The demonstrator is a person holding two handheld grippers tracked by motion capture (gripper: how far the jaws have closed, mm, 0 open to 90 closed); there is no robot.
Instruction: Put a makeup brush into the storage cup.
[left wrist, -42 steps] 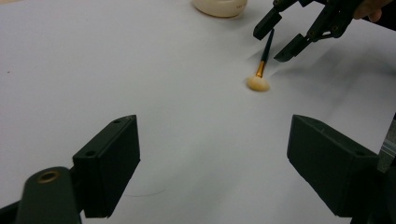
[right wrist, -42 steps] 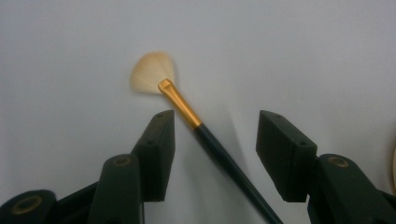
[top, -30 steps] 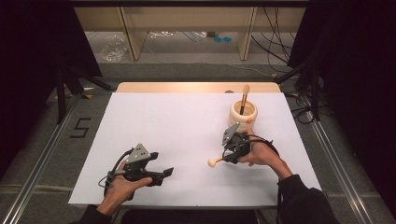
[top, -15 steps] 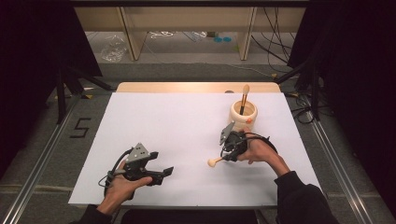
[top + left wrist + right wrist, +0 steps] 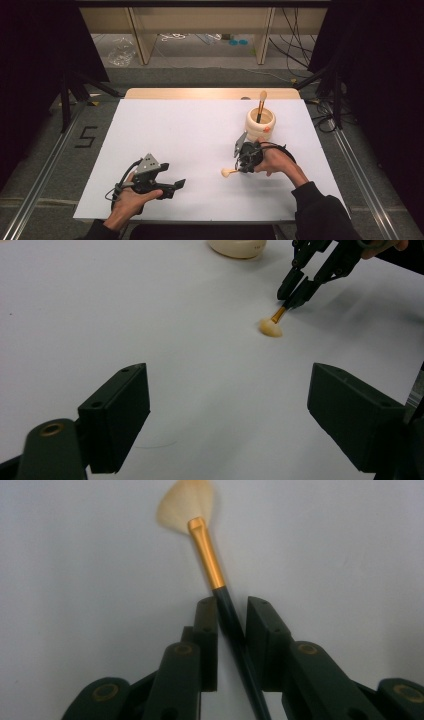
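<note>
Nearest to me in the high view, the left gripper (image 5: 170, 188) rests low on the white table (image 5: 180, 130) near the front edge, held in the left hand (image 5: 131, 196). In its own view the two jaws stand wide apart with nothing but bare tabletop between them — open and empty.

Farther out and to the right, the right gripper (image 5: 239, 162) sits over the fan brush (image 5: 202, 545). Its jaws have just been closing, and in the right gripper view the dark handle runs between the pads, which have drawn in close on either side of it. The left pad looks to be against the handle; a thin gap seems to remain at the right pad, so I cannot call the grip firm. The rear of the handle is cut off below the frame, hidden under the gripper body.

The brush lies flat on the table. Long axis — pale bristle fan pointing away from the right gripper, gold ferrule behind it, black handle running back into the jaws. In the high view the bristles point toward table centre-left.

Beyond it, near the far right corner, stands the cream holder (image 5: 260, 123) with another brush (image 5: 261, 104) upright in it, just behind the right hand (image 5: 272, 160).

Open room: broad bare white surface centre and left, all the way to the far wooden edge.
</note>
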